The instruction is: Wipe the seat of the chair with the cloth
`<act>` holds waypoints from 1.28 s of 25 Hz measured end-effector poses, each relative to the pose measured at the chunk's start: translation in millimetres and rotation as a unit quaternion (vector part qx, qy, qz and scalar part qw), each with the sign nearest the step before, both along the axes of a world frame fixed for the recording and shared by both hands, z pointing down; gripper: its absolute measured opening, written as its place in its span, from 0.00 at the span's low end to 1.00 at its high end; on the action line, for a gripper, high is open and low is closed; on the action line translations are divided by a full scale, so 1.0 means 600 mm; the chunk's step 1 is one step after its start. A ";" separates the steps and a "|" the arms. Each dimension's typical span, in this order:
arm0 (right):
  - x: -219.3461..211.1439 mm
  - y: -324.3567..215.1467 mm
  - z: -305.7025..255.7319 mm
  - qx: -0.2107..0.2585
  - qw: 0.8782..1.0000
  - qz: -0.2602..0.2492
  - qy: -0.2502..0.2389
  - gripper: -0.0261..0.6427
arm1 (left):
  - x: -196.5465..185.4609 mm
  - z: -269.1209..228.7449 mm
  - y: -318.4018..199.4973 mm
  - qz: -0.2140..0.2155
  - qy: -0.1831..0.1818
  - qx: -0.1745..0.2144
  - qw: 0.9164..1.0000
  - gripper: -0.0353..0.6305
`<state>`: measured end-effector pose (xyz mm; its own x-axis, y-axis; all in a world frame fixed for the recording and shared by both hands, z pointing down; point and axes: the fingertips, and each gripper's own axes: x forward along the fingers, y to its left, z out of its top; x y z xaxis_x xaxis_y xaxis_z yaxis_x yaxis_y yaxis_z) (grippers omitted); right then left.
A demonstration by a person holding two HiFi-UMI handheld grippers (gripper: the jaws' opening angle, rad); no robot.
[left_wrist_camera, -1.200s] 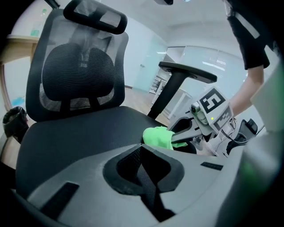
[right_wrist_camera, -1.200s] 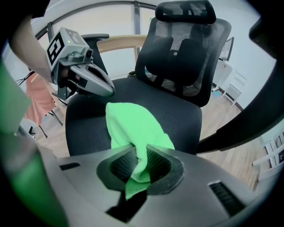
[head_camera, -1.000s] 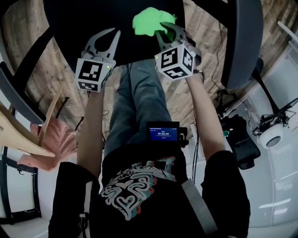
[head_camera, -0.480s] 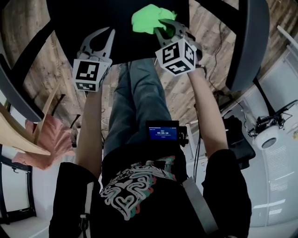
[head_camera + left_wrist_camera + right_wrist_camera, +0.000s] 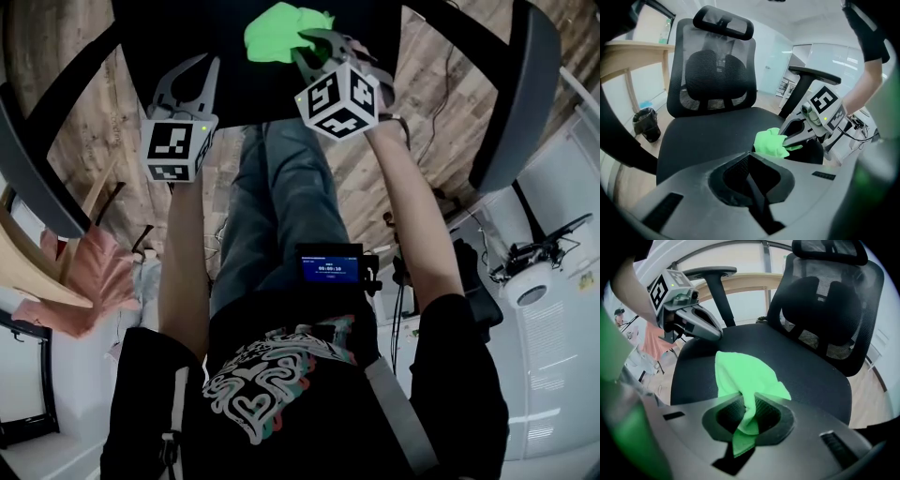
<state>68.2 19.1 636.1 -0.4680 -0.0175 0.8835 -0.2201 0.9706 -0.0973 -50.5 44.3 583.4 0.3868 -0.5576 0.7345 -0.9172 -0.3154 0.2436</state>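
Observation:
The black seat (image 5: 178,28) of the mesh office chair lies at the top of the head view. A bright green cloth (image 5: 277,28) rests on it near the front edge. My right gripper (image 5: 302,42) is shut on the cloth, which bunches between its jaws (image 5: 746,401) and spreads onto the seat (image 5: 801,366) ahead. My left gripper (image 5: 212,64) hovers over the seat's front left part, shut, with nothing in it. In the left gripper view the cloth (image 5: 769,143) sits just beyond my jaw tips (image 5: 750,157), held by the right gripper (image 5: 792,140).
The chair's backrest (image 5: 712,70) and headrest stand beyond the seat, and armrests (image 5: 511,94) flank it. A wooden table (image 5: 633,51) and a dark bin (image 5: 647,124) stand to the left. Pink fabric (image 5: 84,281) hangs at the head view's left. The floor is wood planks.
My right gripper has dragged the green cloth a little to the left across the seat. The left gripper has stayed at about the same place, still shut.

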 end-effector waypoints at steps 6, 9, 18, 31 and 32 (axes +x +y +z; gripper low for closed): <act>-0.038 0.005 0.000 -0.009 0.999 -0.031 -0.006 0.12 | -0.024 -0.004 0.012 -0.025 -0.005 -0.001 1.000 0.05; -0.052 0.005 0.000 -0.011 0.999 -0.045 -0.005 0.12 | -0.031 -0.008 0.014 -0.022 -0.019 0.001 1.000 0.05; -0.110 0.016 -0.005 -0.005 0.997 -0.078 -0.026 0.12 | -0.052 -0.010 0.027 -0.028 -0.057 0.004 0.998 0.05; -0.177 0.042 -0.005 -0.007 0.992 -0.123 -0.040 0.12 | -0.098 -0.003 0.044 -0.075 -0.061 0.000 0.995 0.05; -0.180 0.042 -0.006 -0.008 0.991 -0.124 -0.041 0.12 | -0.099 -0.003 0.044 -0.076 -0.060 0.000 0.995 0.05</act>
<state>-39.6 44.2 632.7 -0.5259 0.1203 0.8420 0.0340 0.9921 -0.1204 -110.0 71.0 581.8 0.2074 -0.6026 0.7706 -0.9768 -0.1709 0.1293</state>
